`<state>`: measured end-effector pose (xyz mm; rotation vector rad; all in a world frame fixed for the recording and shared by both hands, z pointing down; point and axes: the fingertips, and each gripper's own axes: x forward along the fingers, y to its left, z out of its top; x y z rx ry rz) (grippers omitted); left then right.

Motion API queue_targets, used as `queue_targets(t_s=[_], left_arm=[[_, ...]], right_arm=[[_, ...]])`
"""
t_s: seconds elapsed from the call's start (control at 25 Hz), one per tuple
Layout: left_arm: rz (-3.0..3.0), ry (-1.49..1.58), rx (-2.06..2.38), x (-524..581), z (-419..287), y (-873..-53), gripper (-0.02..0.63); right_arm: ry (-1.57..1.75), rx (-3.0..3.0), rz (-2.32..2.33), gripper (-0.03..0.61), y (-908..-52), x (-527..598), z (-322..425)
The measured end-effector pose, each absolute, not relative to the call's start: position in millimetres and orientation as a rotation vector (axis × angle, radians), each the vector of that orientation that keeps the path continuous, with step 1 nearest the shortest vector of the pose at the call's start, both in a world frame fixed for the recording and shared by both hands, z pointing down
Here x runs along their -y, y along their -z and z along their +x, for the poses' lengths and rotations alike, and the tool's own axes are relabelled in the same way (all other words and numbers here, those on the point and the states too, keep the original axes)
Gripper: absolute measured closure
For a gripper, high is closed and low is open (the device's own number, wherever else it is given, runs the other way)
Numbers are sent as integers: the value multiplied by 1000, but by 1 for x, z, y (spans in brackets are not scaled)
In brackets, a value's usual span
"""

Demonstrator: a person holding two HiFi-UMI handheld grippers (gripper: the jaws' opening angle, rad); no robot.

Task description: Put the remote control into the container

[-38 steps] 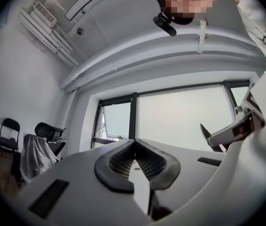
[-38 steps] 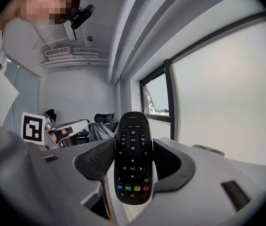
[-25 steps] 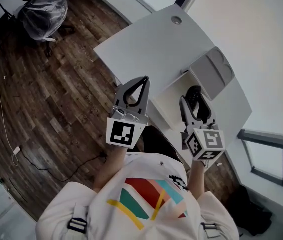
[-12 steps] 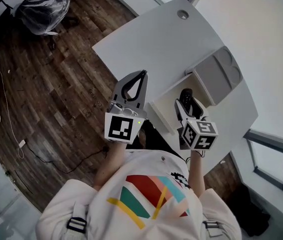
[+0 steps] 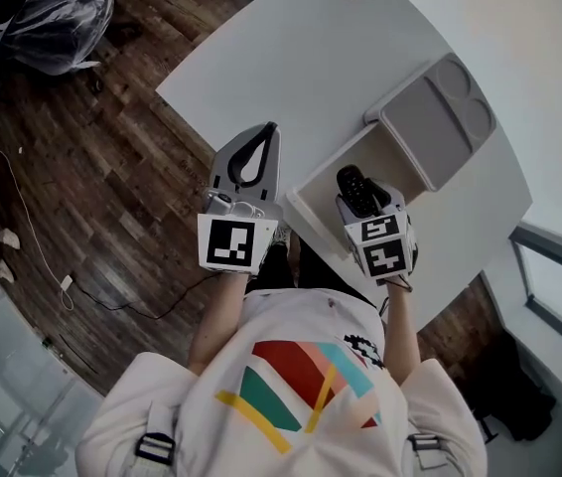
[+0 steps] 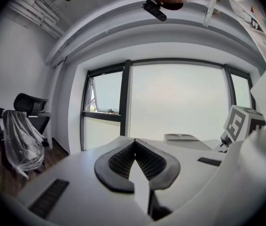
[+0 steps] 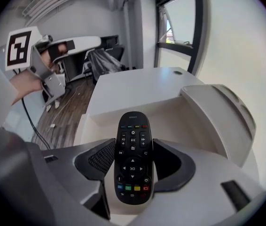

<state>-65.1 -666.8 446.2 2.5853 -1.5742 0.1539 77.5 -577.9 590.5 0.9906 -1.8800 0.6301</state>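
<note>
One remote control (image 7: 133, 159) is seen: black, long and rounded, with a ring pad at its middle and a row of four coloured keys near its close end. It is gripped across its waist by the right claw (image 7: 134, 147), whose jaws are held wide on it, above the open mouth of the one pale container (image 7: 170, 113) on the white bench (image 7: 137, 86); it seems not yet lowered inside. The left claw (image 6: 134, 142) is closed on nothing.

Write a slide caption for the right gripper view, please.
Right tongs grip the remote control over the open container.
</note>
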Motion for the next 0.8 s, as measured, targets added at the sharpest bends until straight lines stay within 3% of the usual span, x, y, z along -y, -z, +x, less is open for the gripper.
queue_targets(t_s=[0.44,0.8], left_arm=[[2579,-183,1537,674,-53,-460,606],[2549,-196,1567,672,-62,-465,606]], right_arm=[[-536,1790,654,327,-625,582,64],[-518,1777,685,327,-633,581,64]])
